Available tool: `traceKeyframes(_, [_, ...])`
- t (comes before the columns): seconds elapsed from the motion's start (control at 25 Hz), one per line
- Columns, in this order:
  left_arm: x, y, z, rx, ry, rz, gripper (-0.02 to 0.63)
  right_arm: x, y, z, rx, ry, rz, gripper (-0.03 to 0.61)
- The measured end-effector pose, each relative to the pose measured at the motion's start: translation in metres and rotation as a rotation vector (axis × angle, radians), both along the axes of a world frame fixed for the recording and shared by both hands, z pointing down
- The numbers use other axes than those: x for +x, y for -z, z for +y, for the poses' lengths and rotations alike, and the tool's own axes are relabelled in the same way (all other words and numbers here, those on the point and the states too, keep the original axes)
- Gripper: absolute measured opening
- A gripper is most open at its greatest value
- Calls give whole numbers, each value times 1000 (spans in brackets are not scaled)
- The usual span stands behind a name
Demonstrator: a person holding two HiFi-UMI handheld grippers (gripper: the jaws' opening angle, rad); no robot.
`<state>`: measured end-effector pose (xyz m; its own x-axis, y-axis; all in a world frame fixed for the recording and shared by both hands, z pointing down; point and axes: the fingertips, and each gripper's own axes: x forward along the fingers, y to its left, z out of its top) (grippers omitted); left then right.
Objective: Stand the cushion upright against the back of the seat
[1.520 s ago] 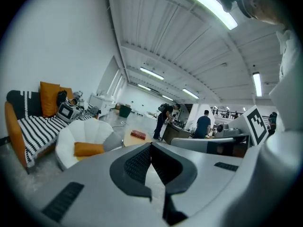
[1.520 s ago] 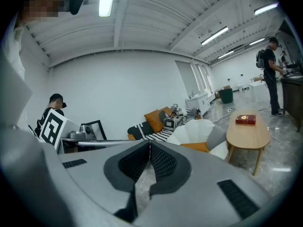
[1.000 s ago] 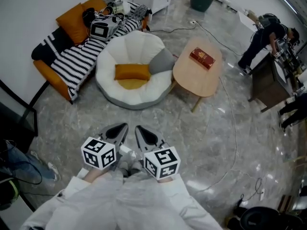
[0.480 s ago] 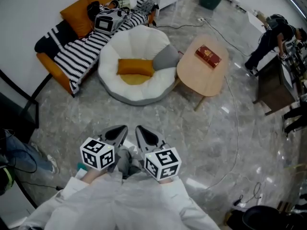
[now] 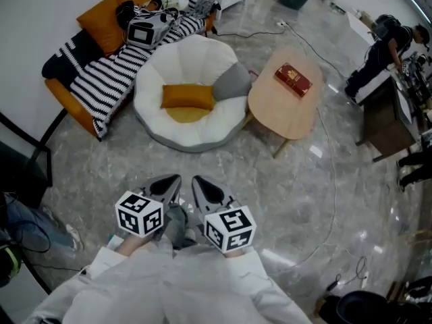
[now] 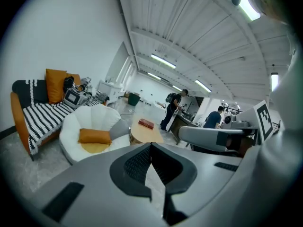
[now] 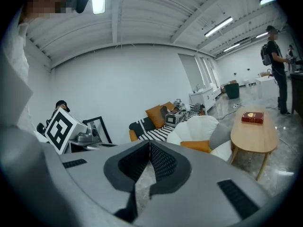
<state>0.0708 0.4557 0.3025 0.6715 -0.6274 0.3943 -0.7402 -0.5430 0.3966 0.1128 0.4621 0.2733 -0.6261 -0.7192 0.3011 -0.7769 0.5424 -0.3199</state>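
An orange cushion (image 5: 187, 96) lies flat in the hollow of a round white seat (image 5: 169, 59) on the floor ahead of me. A grey cushion (image 5: 233, 81) leans at the seat's right side. My left gripper (image 5: 176, 177) and right gripper (image 5: 195, 179) are held side by side over the marble floor, well short of the seat. Both are shut with nothing between the jaws. The left gripper view shows the cushion (image 6: 94, 135) beyond the left gripper (image 6: 151, 145). In the right gripper view the cushion (image 7: 195, 146) lies past the right gripper (image 7: 149, 143).
A sofa with a striped throw (image 5: 111, 69), orange pillows and a boxy device stands behind the seat on the left. A low wooden table (image 5: 283, 103) with a red book (image 5: 292, 79) is to the seat's right. Cables (image 5: 329, 181) trail over the floor. A person (image 5: 378, 52) bends at a desk far right.
Both grippers have edged forward and slightly down together, still side by side and shut. The cushion has not moved.
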Motion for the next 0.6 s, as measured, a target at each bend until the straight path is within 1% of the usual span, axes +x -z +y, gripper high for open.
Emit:
traceKeyframes(0.16, [-16, 5, -43, 14, 7, 16, 8, -13, 1, -42, 8, -5, 5, 12])
traceKeyframes(0.32, [-34, 17, -97, 32, 4, 47, 8, -35, 6, -89, 15, 20, 10, 12])
traceKeyframes(0.6, [-60, 31, -181, 69, -46, 36, 8, -60, 19, -173, 56, -16, -1, 12])
